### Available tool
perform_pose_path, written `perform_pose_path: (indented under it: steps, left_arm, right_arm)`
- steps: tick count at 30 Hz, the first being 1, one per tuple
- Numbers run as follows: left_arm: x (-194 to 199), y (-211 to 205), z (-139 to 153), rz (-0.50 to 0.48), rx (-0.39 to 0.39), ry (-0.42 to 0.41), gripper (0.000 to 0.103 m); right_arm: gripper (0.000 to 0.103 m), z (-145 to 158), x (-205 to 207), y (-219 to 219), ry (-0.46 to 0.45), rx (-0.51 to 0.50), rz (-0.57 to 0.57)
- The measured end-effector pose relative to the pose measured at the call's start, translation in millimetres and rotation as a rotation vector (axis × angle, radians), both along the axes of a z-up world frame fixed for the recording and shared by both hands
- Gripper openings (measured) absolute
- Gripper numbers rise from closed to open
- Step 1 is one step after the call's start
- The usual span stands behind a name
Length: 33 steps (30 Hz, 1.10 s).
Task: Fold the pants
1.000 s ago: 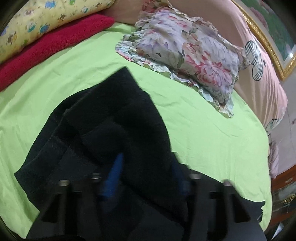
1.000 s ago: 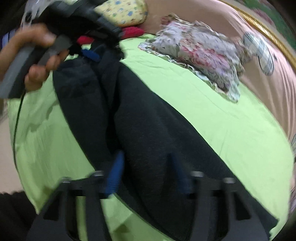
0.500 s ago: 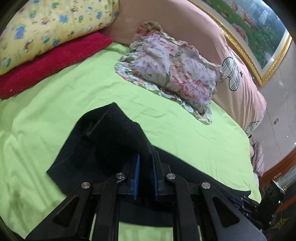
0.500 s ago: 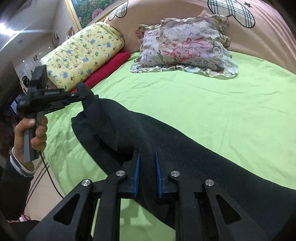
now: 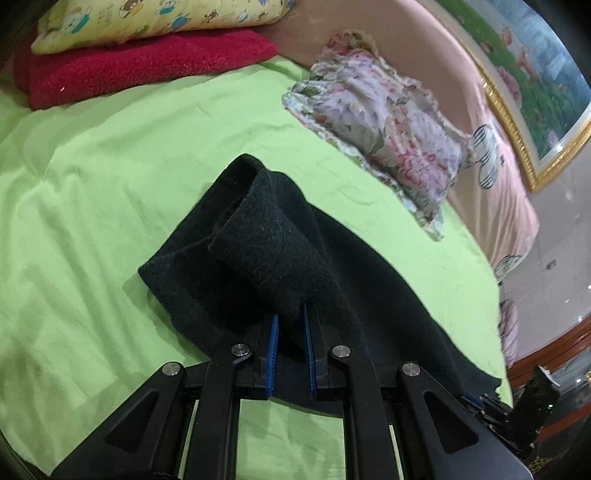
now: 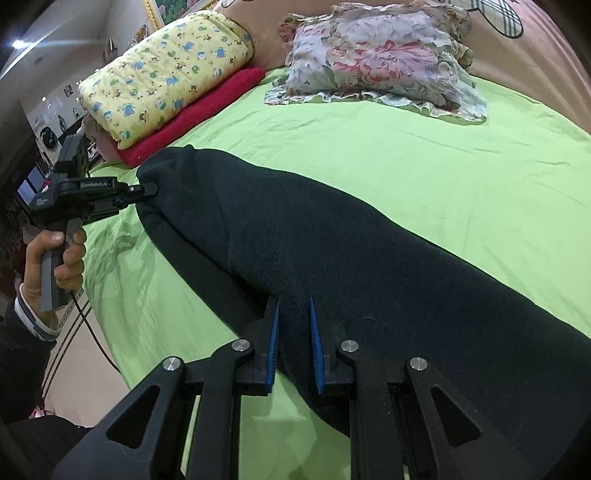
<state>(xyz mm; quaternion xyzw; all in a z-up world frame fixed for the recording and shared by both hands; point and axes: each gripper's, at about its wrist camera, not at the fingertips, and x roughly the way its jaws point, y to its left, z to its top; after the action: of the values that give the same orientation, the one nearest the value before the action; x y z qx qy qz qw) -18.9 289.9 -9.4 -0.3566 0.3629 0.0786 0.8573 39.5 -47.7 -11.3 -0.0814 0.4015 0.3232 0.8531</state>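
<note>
**Both grippers clamped on the black pants**

Right now your left gripper (image 5: 289, 325) is pinched on a raised fold of the black pants (image 5: 295, 266), its blue pads (image 5: 272, 350) drawn close together with the thick fleece bunched between them. From that grip the fabric rises toward 12 o'clock in the left wrist view, where a doubled-over end of the garment forms a rolled hump. The rest of the pants trails off toward 4 o'clock across the green bed sheet (image 5: 110, 184).

Your right gripper (image 6: 294, 317) is likewise closed on the pants (image 6: 332, 258), its pads nipping a ridge of cloth near the garment's near edge. In the right wrist view the pants lie in a long dark band across the sheet (image 6: 443, 166), from 10 o'clock down to 4 o'clock. At the 10 o'clock end you can see your left gripper (image 6: 146, 191) biting the far end of the fabric, with your left hand (image 6: 55, 258) wrapped round its handle.

Toward the head of the bed, a floral pillow (image 5: 388, 125) sits at about 1 o'clock in the left view, well apart from the pants. A yellow printed pillow (image 5: 166, 18) rests on a red blanket (image 5: 147, 66) at 11 o'clock. A gold-framed picture (image 5: 535, 85) hangs at the upper right.
</note>
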Motion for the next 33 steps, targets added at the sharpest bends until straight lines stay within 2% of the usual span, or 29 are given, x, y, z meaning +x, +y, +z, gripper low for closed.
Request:
perform_pose_path:
  steps: [5, 14, 19, 22, 26, 28, 29, 31, 33]
  left_arm:
    - [1, 4, 5, -0.010, -0.047, -0.055, 0.007]
    - [-8, 6, 31, -0.011, -0.039, -0.117, 0.005]
    - [-21, 16, 12, 0.013, -0.039, -0.061, 0.005]
    - [-23, 21, -9, 0.030, -0.046, -0.009, 0.005]
    - [-24, 19, -21, 0.035, -0.018, 0.038, 0.006]
    - [-26, 17, -21, 0.029, 0.001, 0.045, 0.008]
    - [-27, 17, -19, 0.033, 0.014, 0.053, 0.011]
    - [-30, 16, -16, 0.036, 0.024, 0.058, 0.012]
    - [-34, 15, -11, 0.049, 0.032, 0.062, 0.022]
  right_arm:
    - [0.012, 12, -2, -3, -0.028, 0.021, -0.006]
    - [0.012, 36, -2, -12, -0.057, 0.100, 0.000]
    - [0.012, 27, -6, -9, -0.039, 0.090, 0.023]
    - [0.012, 12, -6, -1, -0.019, 0.037, 0.026]
    - [0.020, -5, -10, 11, -0.018, -0.054, 0.039]
    - [0.028, -8, -14, 16, -0.038, -0.096, 0.050]
    - [0.032, -8, -17, 17, -0.047, -0.105, 0.057]
    - [0.047, -5, -19, 15, -0.051, -0.088, 0.061]
    - [0.049, 1, -20, 13, -0.061, -0.066, 0.060]
